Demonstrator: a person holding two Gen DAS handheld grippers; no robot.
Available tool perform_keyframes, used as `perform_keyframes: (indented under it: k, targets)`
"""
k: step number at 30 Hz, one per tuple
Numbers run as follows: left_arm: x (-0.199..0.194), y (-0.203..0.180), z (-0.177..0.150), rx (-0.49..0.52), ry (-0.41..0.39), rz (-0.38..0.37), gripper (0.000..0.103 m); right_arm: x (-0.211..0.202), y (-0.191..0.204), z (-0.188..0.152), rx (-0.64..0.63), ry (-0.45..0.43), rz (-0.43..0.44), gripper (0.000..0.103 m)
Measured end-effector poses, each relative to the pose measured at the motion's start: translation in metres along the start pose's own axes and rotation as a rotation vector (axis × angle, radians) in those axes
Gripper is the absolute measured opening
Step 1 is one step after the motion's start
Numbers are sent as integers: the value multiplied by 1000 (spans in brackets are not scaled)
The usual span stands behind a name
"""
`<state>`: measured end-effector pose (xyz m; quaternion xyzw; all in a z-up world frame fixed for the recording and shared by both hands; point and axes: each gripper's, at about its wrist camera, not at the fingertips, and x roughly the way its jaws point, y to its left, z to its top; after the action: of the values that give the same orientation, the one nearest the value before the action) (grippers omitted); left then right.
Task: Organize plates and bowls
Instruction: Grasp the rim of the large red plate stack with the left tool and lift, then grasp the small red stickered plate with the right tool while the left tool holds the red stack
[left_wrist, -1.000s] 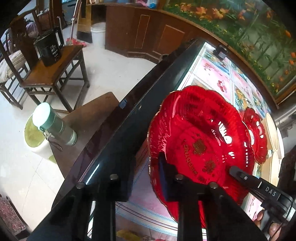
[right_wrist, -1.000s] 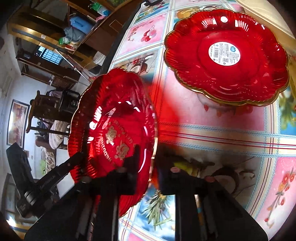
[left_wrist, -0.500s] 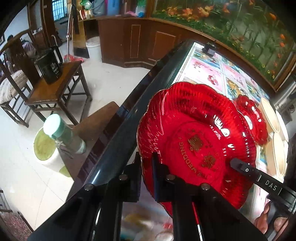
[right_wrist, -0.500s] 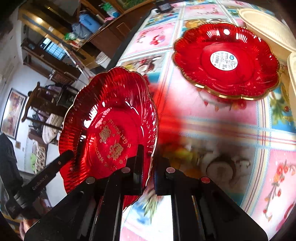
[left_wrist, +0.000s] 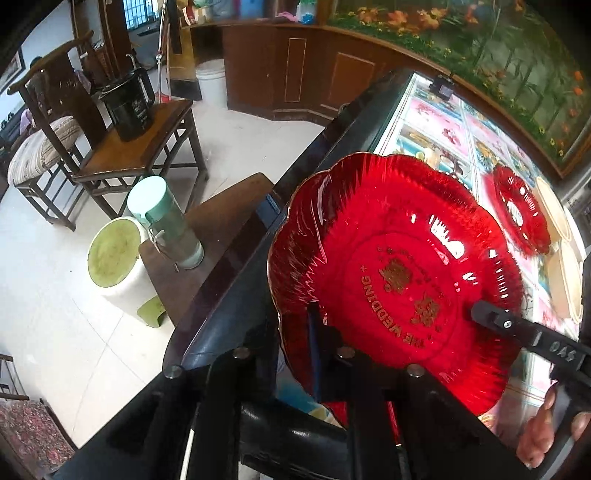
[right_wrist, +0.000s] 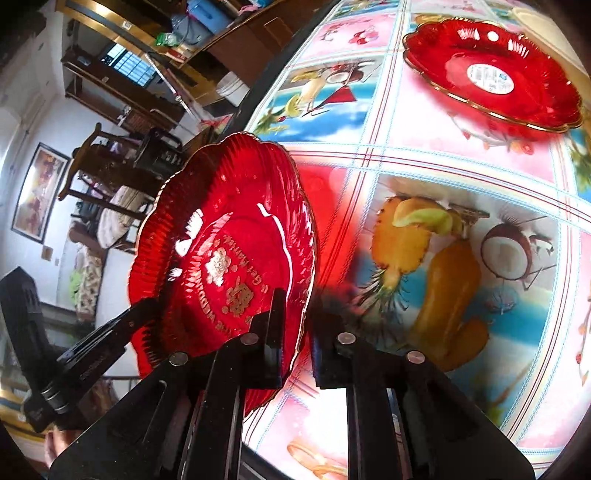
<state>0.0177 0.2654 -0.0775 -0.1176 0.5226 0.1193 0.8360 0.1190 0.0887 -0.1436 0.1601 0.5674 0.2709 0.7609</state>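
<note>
Both your tools, left tool (left_wrist: 295, 343) and right tool (right_wrist: 297, 332), pinch the wedding plate (left_wrist: 391, 273) rim; second red plate (right_wrist: 491, 77) lies ahead-right of right tool.

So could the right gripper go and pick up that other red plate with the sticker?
Probably not yet: the right gripper is clamped on the wedding plate. The tablecloth toward the sticker plate looks unobstructed.

The big red plate (right_wrist: 225, 254) is standing tilted over the near edge of the table (right_wrist: 461, 158), blocking that side. A second red plate (right_wrist: 491, 77) and cream bowls (left_wrist: 567, 280) are crowding the far edge; bare cloth is lying open between.
</note>
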Motion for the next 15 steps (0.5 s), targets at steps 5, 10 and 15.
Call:
perform_keyframes:
  k: [5, 10, 15]
  targets:
    - [-18, 8, -24, -13, -53, 69, 59, -18, -16, -2, 23, -14, 75, 18]
    - [-56, 26, -53, -49, -167, 113, 72, -62, -47, -10, 48, -126, 120, 37]
    - [-88, 28, -59, -28, -271, 160, 72, -99, -102, -5, 205, -244, 110, 40]
